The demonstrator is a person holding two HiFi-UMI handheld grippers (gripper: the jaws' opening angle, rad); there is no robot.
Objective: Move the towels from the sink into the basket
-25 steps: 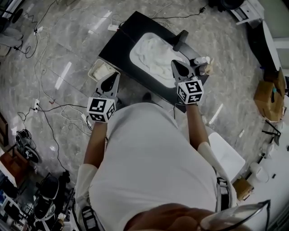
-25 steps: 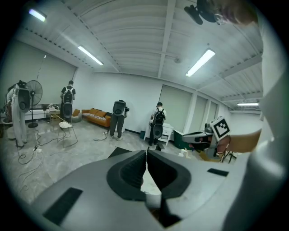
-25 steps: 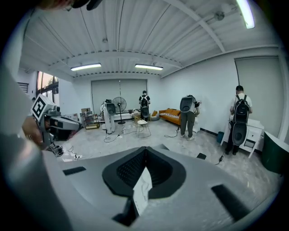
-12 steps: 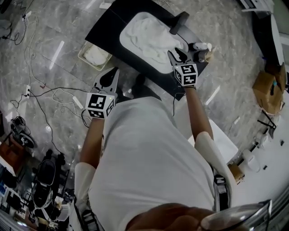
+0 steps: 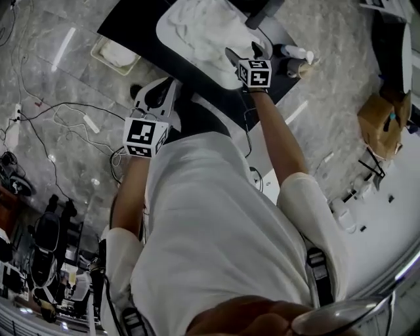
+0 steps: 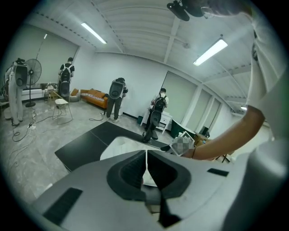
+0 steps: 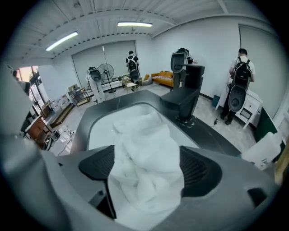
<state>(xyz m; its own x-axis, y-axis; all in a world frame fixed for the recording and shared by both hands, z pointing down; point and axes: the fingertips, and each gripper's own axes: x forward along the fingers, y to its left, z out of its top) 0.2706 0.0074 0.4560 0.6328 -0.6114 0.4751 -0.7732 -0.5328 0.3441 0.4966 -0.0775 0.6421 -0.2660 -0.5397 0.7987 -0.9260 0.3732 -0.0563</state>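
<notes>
A heap of white towels [image 5: 203, 29] lies in the white sink [image 5: 162, 33] set into a black counter [image 5: 131, 26]. My right gripper [image 5: 241, 51] hangs over the sink's near right part, and its jaws have just been opening. In the right gripper view the towels [image 7: 144, 149] show between the spread jaws of the right gripper [image 7: 146, 153], and the pads do not press on them. My left gripper [image 5: 163, 88] is shut and empty at the counter's near edge; its jaws meet in the left gripper view [image 6: 145, 155]. The basket [image 5: 98, 56] stands on the floor left of the counter, with white cloth inside.
A black faucet [image 5: 262, 13] rises behind the sink, also the faucet [image 7: 185, 99] in the right gripper view. Bottles [image 5: 295, 56] stand at the counter's right end. Cables [image 5: 59, 111] run over the floor at left, and a cardboard box [image 5: 384, 121] sits at right. People stand in the background.
The right gripper has dropped forward over the sink and its jaws have spread apart above the towels. The left gripper has sunk toward the counter's near edge, still shut.
</notes>
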